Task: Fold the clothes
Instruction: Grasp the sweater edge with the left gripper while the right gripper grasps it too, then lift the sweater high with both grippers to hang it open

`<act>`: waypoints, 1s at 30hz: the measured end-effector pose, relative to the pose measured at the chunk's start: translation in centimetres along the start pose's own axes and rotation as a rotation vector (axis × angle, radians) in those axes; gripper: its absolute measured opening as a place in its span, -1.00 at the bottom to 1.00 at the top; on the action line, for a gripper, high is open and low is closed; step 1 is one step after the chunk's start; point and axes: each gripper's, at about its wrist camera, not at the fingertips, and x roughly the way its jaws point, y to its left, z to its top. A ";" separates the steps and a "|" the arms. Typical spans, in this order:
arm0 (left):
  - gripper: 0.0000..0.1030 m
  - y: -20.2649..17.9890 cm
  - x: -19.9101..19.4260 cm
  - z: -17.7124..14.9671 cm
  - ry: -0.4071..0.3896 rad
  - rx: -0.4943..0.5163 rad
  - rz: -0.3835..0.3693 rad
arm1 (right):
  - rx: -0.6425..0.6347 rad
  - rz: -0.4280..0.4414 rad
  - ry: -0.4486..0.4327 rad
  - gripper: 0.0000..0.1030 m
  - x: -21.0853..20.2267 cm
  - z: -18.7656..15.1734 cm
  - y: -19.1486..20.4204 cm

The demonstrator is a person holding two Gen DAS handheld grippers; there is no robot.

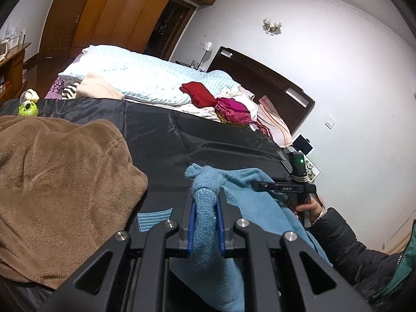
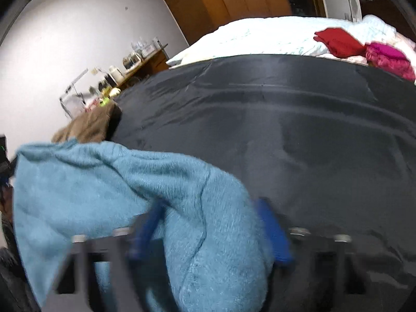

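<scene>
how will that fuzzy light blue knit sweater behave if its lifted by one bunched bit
Probably floppy: the fuzzy light blue knit sweater droops beyond the left gripper. Likely light, hanging from a small pinch. Its fuzzy knit should resist slipping.

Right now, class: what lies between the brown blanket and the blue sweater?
Only bare black sheet separates the brown blanket from the blue sweater, in the left wrist view.

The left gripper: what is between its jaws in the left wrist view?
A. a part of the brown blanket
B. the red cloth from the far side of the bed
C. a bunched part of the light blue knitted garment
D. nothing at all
C: in the left wrist view the left gripper has its blue jaws pressed on a bunch of the light blue knitted garment, while the brown blanket lies apart to the side.
</scene>
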 end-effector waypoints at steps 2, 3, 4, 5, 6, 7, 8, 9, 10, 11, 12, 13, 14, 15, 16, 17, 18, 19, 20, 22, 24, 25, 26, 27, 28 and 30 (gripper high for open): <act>-0.70 -0.2 -0.1 0.2 -0.005 0.002 -0.002 | 0.002 -0.026 0.012 -0.36 0.0 -0.4 0.6; -0.70 -0.4 -0.1 0.3 -0.009 0.004 -0.001 | 0.000 -0.057 0.006 -0.39 -0.3 -0.6 1.0; -0.70 -0.7 -0.2 0.4 -0.014 0.009 0.003 | -0.001 -0.091 -0.010 -0.50 -0.8 -0.7 1.5; -0.70 -0.9 -0.4 0.5 -0.020 0.015 0.008 | -0.001 -0.129 -0.037 -0.54 -1.6 -0.8 1.9; -0.70 -1.2 -0.6 0.6 -0.027 0.021 0.012 | -0.002 -0.167 -0.065 -0.55 -2.4 -0.9 2.4; -0.70 -1.5 -0.8 0.7 -0.034 0.026 0.014 | -0.003 -0.207 -0.098 -0.58 -3.4 -1.0 2.9; -0.70 -1.8 -1.1 0.8 -0.043 0.030 0.015 | -0.008 -0.257 -0.146 -0.60 -4.8 -1.0 3.7; -0.70 -2.2 -1.5 1.0 -0.054 0.034 0.014 | -0.017 -0.309 -0.199 -0.60 -6.3 -1.0 4.5; -0.70 -2.6 -1.9 1.2 -0.064 0.040 0.010 | -0.028 -0.357 -0.249 -0.60 -7.9 -1.0 5.3; -0.70 -2.9 -2.2 1.3 -0.074 0.045 0.005 | -0.047 -0.421 -0.309 -0.60 -9.6 -1.1 6.4; -0.70 -3.4 -2.7 1.6 -0.088 0.052 0.001 | -0.076 -0.496 -0.380 -0.61 -11.5 -1.2 7.9; -0.70 -4.0 -3.2 2.0 -0.109 0.060 -0.003 | -0.104 -0.564 -0.449 -0.61 -13.3 -1.3 9.4; -0.70 -4.7 -3.8 2.4 -0.132 0.068 -0.007 | -0.124 -0.618 -0.514 -0.61 -14.9 -1.4 10.7; -0.70 -5.4 -4.4 2.8 -0.155 0.075 -0.011 | -0.135 -0.654 -0.573 -0.61 -16.5 -1.5 11.8; -0.70 -6.0 -4.9 3.2 -0.176 0.081 -0.015 | -0.147 -0.694 -0.637 -0.61 -18.1 -1.7 13.0; -0.70 -6.6 -5.5 3.7 -0.202 0.086 -0.020 | -0.159 -0.737 -0.707 -0.61 -19.7 -1.9 14.4; -0.70 -7.3 -6.2 4.3 -0.230 0.091 -0.023 | -0.172 -0.780 -0.778 -0.61 -21.3 -2.2 15.8; -0.70 -8.1 -6.8 4.7 -0.256 0.095 -0.028 | -0.184 -0.824 -0.848 -0.61 -22.7 -2.4 17.2; -0.70 -8.8 -7.4 5.2 -0.280 0.098 -0.035 | -0.192 -0.865 -0.918 -0.61 -24.1 -2.8 18.6; -0.70 -10.0 -8.6 6.1 -0.318 0.097 -0.059 | -0.199 -0.931 -1.056 -0.61 -27.1 -3.6 21.1; -0.70 -11.3 -9.9 7.0 -0.358 0.095 -0.089 | -0.195 -0.975 -1.173 -0.61 -29.7 -4.4 23.3; -0.70 -12.1 -10.9 7.4 -0.386 0.098 -0.103 | -0.194 -0.991 -1.227 -0.61 -30.9 -4.8 24.3; -0.70 -12.7 -11.7 7.7 -0.414 0.104 -0.110 | -0.195 -1.001 -1.276 -0.61 -32.2 -5.2 25.3; -0.70 -13.5 -12.7 7.9 -0.451 0.112 -0.115 | -0.198 -1.011 -1.317 -0.61 -33.3 -5.6 26.2; -0.70 -14.3 -14.0 8.2 -0.496 0.121 -0.121 | -0.203 -1.021 -1.352 -0.61 -34.2 -5.9 27.1; -0.70 -16.0 -16.4 8.2 -0.584 0.152 -0.115 | -0.215 -1.034 -1.428 -0.61 -35.9 -6.8 28.9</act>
